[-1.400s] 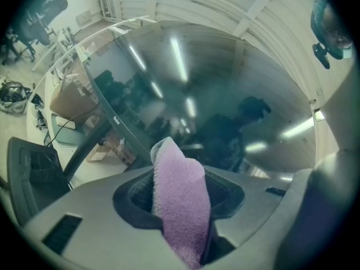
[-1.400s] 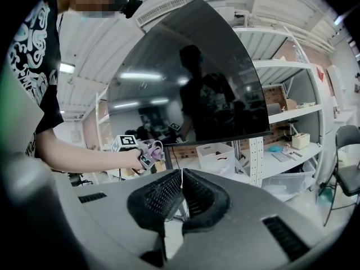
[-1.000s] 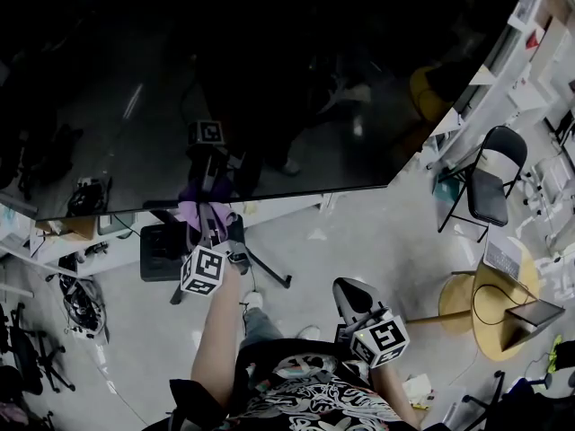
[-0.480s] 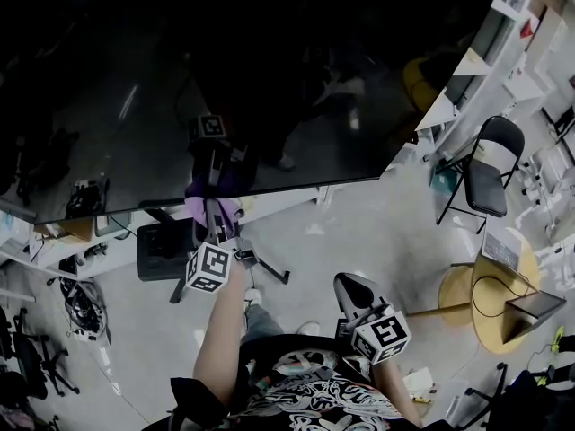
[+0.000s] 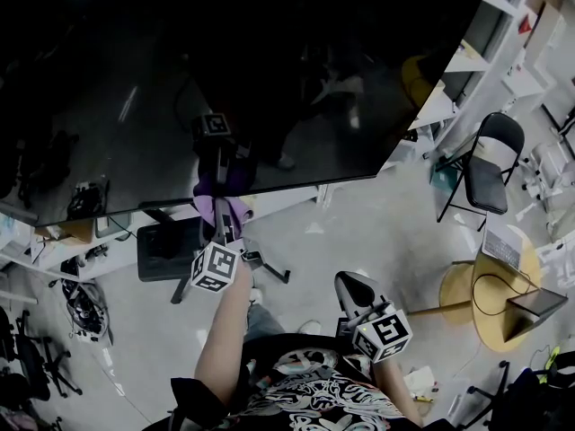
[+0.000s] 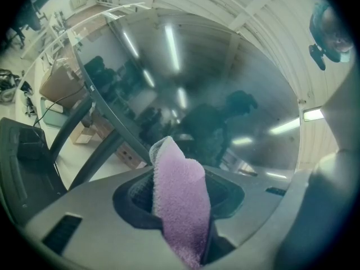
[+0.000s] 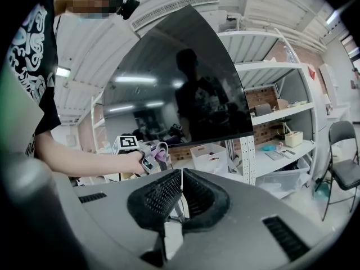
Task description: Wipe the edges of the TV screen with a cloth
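Sliding a little to the right along the bottom edge of the TV screen [image 5: 269, 79] since a second ago, the left gripper [image 5: 221, 215] is carrying the cloth [image 5: 214, 203] with it, and its marker cube is now sitting nearer the stand's legs [image 5: 268, 269]. Its jaws are clamping the cloth, a soft, fuzzy lilac fold that is sticking up between the dark ribbed pads and bending over at the top. The cloth is lying at the screen's lower rim and seems to be touching it, though the head view is too dark there to be sure. The right gripper [image 5: 352, 287] is hanging low by the person's body, well apart from the screen, its jaws pressing together with nothing between them. The screen is showing big, black and glossy, reflecting ceiling lights and the person's dark shape. Under it a black box [image 5: 166, 250] is sitting just beside the stand's legs, which are spreading across the pale grey floor [image 5: 359, 232] between the person and the screen. To the right a black folding chair [image 5: 490, 173] is standing near white shelves [image 5: 467, 70], and a round wooden table [image 5: 458, 299] is holding a laptop [image 5: 532, 314]. At the left, cables [image 5: 85, 308] are lying tangled on the floor near office chairs [image 5: 31, 357].
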Available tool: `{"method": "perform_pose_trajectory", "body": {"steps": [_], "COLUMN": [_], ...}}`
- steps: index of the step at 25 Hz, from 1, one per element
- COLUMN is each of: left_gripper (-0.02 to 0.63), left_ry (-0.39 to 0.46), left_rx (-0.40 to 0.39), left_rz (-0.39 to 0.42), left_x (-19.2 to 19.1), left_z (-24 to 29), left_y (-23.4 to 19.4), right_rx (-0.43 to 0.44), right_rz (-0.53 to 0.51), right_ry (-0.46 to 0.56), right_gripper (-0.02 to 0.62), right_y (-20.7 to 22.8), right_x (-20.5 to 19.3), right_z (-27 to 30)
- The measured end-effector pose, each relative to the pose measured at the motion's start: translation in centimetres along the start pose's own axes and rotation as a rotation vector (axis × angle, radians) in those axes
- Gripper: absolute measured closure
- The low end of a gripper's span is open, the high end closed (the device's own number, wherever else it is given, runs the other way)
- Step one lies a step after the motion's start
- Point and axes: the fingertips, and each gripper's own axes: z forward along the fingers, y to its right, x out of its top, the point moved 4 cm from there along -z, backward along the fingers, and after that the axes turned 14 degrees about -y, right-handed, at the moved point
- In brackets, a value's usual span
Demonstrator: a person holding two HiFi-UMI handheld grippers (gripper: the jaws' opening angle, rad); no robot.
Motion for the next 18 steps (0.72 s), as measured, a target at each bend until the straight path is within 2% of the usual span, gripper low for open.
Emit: {"method": "perform_pose_trajectory", "body": {"steps": [18], "left_gripper": [0.436], "left_ry": [-0.044], "left_rx": [-0.067], "left_rz": [-0.012], "left_x": [-2.9], "left_z": [1.2], "left_y": [3.4], "right_rx": [-0.012], "right_rz": [0.004], "right_ry": [0.005], "right_gripper": [0.565], "right_y": [1.3], "right_x": [-0.2], "right_z": [-0.8]}}
